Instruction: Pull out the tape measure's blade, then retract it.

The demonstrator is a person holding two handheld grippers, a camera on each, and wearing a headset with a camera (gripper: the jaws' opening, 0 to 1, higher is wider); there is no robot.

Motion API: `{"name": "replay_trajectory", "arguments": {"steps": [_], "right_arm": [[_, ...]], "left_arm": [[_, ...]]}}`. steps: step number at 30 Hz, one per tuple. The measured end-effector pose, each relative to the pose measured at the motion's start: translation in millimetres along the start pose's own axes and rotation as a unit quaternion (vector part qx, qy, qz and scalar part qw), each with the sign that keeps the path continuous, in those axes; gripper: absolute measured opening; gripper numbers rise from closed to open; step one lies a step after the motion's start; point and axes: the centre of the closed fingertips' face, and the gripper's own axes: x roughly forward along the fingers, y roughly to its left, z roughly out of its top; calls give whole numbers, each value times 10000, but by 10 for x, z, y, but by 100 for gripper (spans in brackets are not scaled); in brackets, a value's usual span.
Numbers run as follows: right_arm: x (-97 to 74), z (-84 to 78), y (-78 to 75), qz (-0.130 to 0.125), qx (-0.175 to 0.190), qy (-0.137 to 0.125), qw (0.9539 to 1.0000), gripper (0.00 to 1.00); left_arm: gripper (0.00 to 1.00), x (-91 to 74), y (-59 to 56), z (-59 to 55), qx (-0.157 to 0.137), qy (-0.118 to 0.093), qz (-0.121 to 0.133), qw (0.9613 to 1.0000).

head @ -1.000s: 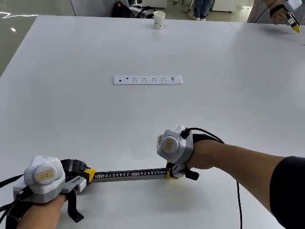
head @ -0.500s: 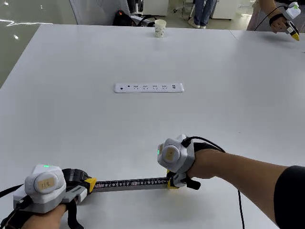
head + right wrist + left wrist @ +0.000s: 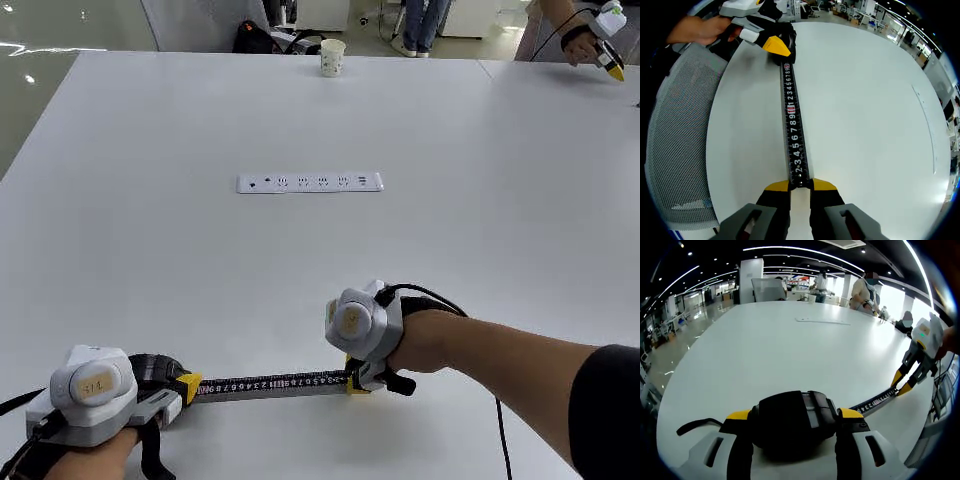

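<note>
Bench (image 3: pixel 300 270): wide, white and matt. It runs from the near edge to the far side of a bright open office with a glossy floor on the left and strip lights overhead.

A white power strip (image 3: pixel 310 182) lies flat mid-bench, well apart from the work. A paper cup (image 3: pixel 332 57) stands upright near the far edge. At the far right a person's hand (image 3: pixel 580 42) holds another yellow-tipped tool. A grey mesh chair (image 3: pixel 680 125) sits just beside the near edge.

Tape measure (image 3: pixel 155 372): black, rounded case at near left, resting on the bench and clamped between the yellow-tipped jaws of the left gripper (image 3: pixel 175 385).

Blade (image 3: pixel 270 383): drawn out to the right and lying flat on the bench in a straight line. It is dark with pale numerals, and there is one red mark partway along.

Right gripper (image 3: pixel 360 383): jaws closed, pinching the blade's free end, with the tips touching the bench at near centre. The pulled-out stretch spans the gap between the two grippers.
</note>
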Motion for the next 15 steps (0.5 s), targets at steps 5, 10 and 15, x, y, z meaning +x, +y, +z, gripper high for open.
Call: {"name": "replay_trajectory", "arguments": {"steps": [5, 10, 15], "right_arm": [[0, 21, 0, 26, -22, -61, 10000, 10], [7, 42, 0, 23, -53, -76, 10000, 10], [10, 58, 0, 1, -128, -15, 9999, 10]], "left_arm": [[62, 3, -3, 2, 3, -4, -7, 10000], [62, -3, -3, -3, -2, 25, -7, 10000], [62, -4, -7, 1, -7, 8, -7, 10000]]}}
